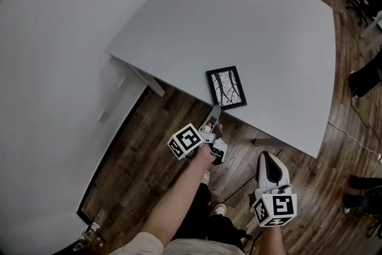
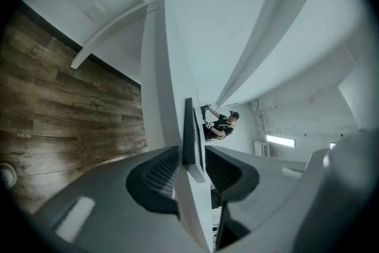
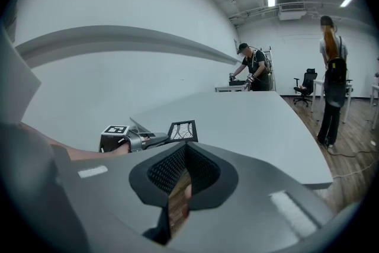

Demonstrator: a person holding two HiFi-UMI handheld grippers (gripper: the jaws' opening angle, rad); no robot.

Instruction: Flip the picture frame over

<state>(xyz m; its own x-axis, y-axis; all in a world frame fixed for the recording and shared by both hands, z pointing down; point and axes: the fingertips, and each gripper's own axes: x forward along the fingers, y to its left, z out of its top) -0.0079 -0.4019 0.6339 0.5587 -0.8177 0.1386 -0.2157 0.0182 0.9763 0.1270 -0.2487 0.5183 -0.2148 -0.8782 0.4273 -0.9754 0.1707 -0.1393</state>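
Note:
The black picture frame (image 1: 227, 87) lies picture side up at the near edge of the grey table (image 1: 250, 27). My left gripper (image 1: 215, 109) is turned on its side at the frame's near left corner. In the left gripper view the frame (image 2: 188, 127) is edge-on between the pads (image 2: 157, 178), which lie against both its faces; the left gripper (image 2: 192, 157) is shut on it. The right gripper view shows the frame (image 3: 182, 131) with the left gripper (image 3: 163, 138) at its corner. My right gripper (image 1: 270, 155) hangs over the floor below the table edge, its jaws shut and empty (image 3: 185, 148).
Wood floor (image 1: 149, 152) lies under both grippers, with a white wall (image 1: 48, 68) to the left. A white cable (image 1: 358, 135) runs along the floor at right. Two people (image 3: 254, 68) (image 3: 331, 80) and an office chair (image 3: 307, 83) stand beyond the table's far end.

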